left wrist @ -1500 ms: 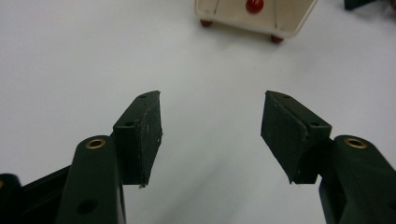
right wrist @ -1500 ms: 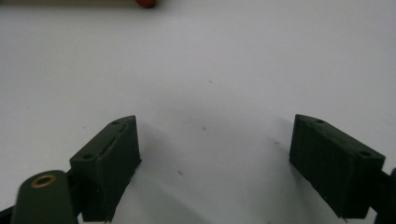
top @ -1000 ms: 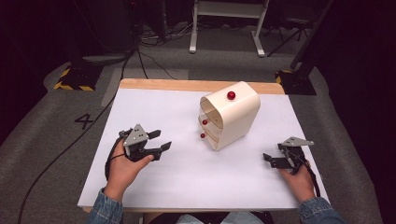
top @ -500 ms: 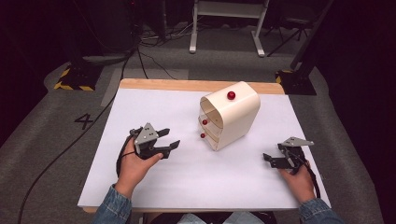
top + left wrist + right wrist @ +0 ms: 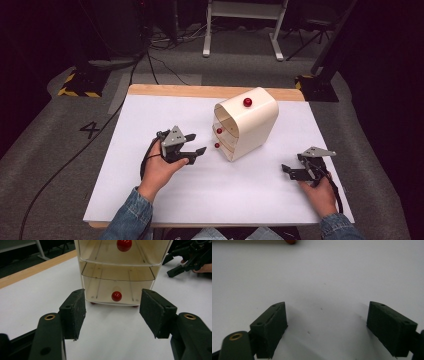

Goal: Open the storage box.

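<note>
A cream drawer cabinet (image 5: pixel 247 127) stands at the middle right of the white table, with a red knob (image 5: pixel 247 102) on its top. Its open front faces left and shows two drawers with red knobs. My left gripper (image 5: pixel 197 143) is open just left of that front, apart from it. In the left gripper view the lower drawer's knob (image 5: pixel 116 296) sits between and beyond the open jaws of the left gripper (image 5: pixel 112 311), and the upper knob (image 5: pixel 124 244) shows above. My right gripper (image 5: pixel 291 162) rests open near the table's right edge; nothing lies between its jaws (image 5: pixel 327 327).
The white table top (image 5: pixel 150 115) has a wooden strip (image 5: pixel 200 91) along its far edge. On the floor beyond are cables, a white stand (image 5: pixel 240 30) and yellow-striped bases (image 5: pixel 80 87). A red bit (image 5: pixel 291 242) touches the top edge of the right gripper view.
My left gripper has moved right across the table toward the cabinet's drawer front, staying open. The right gripper and the cabinet have not moved.
</note>
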A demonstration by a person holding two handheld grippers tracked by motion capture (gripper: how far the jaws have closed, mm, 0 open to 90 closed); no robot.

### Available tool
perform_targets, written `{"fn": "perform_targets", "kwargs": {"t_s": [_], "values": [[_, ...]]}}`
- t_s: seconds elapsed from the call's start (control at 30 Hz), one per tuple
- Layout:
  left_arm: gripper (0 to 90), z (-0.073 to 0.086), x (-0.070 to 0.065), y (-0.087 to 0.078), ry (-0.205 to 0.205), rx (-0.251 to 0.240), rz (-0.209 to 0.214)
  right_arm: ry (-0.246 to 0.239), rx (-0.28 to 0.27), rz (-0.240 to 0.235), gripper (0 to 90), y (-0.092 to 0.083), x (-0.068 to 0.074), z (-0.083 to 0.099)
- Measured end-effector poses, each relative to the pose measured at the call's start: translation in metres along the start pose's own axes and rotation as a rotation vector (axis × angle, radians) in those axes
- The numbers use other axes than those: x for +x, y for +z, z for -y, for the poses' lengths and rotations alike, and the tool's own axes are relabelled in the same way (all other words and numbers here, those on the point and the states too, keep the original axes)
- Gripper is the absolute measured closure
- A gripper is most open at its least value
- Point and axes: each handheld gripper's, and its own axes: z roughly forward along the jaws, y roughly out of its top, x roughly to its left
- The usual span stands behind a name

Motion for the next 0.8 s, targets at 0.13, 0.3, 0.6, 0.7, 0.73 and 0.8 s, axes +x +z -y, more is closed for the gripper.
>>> {"fn": "perform_targets", "kwargs": {"t_s": [0.13,0.3,0.6,0.7,0.73,0.8], "values": [[40.0,-0.002,-0.002,0.015,-0.02,-0.019,0.028,0.0,0.0,0.0,16.7,0.0,0.0,0.0],[40.5,-0.001,-0.006,0.034,0.005,0.028,0.018,-0.003,-0.001,0.002,16.7,0.0,0.0,0.0],[45.6,0.012,0.002,0.054,-0.049,-0.017,0.057,-0.003,-0.001,0.001,16.9,0.0,0.001,0.0],[50.1,0.016,0.001,0.06,-0.054,-0.01,0.073,-0.002,-0.001,0.001,16.9,0.0,0.0,0.0],[51.5,0.017,0.001,0.062,-0.049,-0.005,0.076,-0.001,-0.001,0.0,16.9,0.0,0.0,0.0],[55.7,0.017,0.0,0.065,-0.046,0.002,0.077,-0.002,-0.001,0.001,16.9,0.0,0.0,0.0]]}}
